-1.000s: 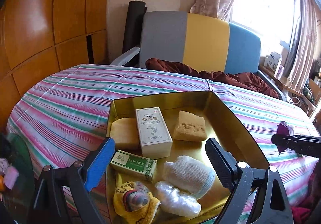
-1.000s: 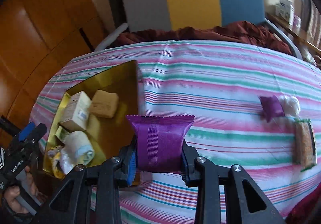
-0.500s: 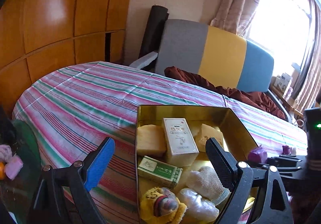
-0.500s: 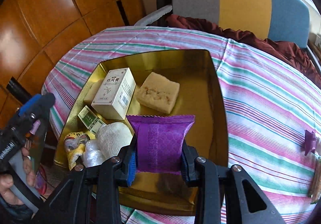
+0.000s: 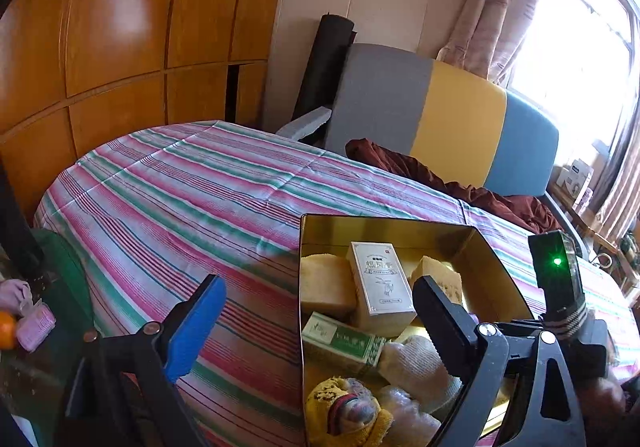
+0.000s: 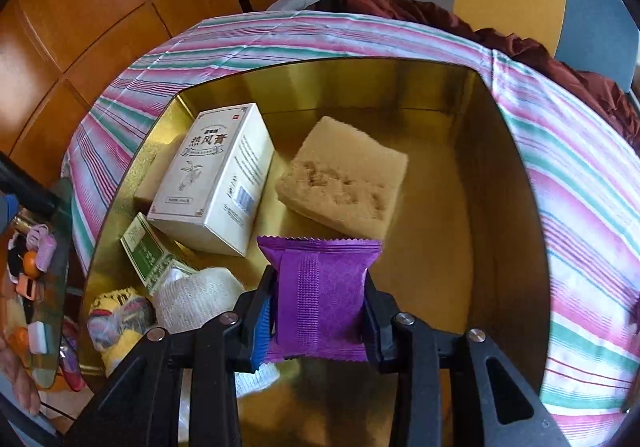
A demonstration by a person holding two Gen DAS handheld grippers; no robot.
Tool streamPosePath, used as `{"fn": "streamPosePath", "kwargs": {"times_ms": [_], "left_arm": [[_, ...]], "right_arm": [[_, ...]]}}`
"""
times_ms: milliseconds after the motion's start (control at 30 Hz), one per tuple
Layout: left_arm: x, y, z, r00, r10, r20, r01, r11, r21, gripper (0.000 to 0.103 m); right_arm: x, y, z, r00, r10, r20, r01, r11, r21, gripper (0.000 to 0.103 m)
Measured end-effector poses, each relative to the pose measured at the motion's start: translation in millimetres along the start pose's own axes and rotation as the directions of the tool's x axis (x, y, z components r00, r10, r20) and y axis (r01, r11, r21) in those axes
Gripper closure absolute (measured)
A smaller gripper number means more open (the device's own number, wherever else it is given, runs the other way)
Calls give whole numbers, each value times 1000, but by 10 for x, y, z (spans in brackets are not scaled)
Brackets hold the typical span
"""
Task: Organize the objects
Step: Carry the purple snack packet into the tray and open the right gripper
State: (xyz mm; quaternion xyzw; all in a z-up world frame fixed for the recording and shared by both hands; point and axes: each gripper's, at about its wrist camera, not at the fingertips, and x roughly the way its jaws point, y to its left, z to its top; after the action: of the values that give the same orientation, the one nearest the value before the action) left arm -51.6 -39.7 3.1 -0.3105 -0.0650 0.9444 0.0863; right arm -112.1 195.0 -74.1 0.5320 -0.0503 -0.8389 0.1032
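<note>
Right gripper [image 6: 320, 311]: well, low in the middle of its own frame it was held over the gold tin, jaws opening, the purple packet still squeezed between the pads.
Purple packet [image 6: 322, 295]: it stood upright between the jaws, crimped top edge uppermost, above the bare bottom of the tin.
Left gripper [image 5: 316, 323]: its jaws stood wide apart and bare at the bottom of its frame, one over the cloth, the other over the tin.
Gold tin [image 6: 516, 183]: it sat on the striped tablecloth [image 6: 580, 183], filling the centre of the right wrist frame.
White box [image 6: 212, 179]: it lay at upper left inside the tin, just beside the sponge [image 6: 344, 179].
Green box [image 6: 148, 251]: it lay at the tin's left wall, below the white box.
Gauze roll [image 6: 192, 299]: it lay at lower left, touching a yellow knitted toy [image 6: 116, 311].
</note>
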Motion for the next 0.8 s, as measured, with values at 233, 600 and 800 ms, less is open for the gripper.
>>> {"fn": "streamPosePath", "kwargs": {"times_ms": [233, 600, 800], "left_arm": [[21, -37, -36, 1000, 3, -13, -3, 1000, 11, 8], [-39, -128, -79, 1000, -7, -28, 8, 999, 48, 8], [-95, -214, -99, 1000, -10, -29, 13, 996, 83, 8]], "right_arm": [[8, -30, -41, 999, 49, 13, -49, 998, 25, 60], [-435, -128, -140, 989, 63, 131, -70, 996, 48, 56], [-650, -231, -197, 983, 62, 172, -75, 995, 71, 56]]}}
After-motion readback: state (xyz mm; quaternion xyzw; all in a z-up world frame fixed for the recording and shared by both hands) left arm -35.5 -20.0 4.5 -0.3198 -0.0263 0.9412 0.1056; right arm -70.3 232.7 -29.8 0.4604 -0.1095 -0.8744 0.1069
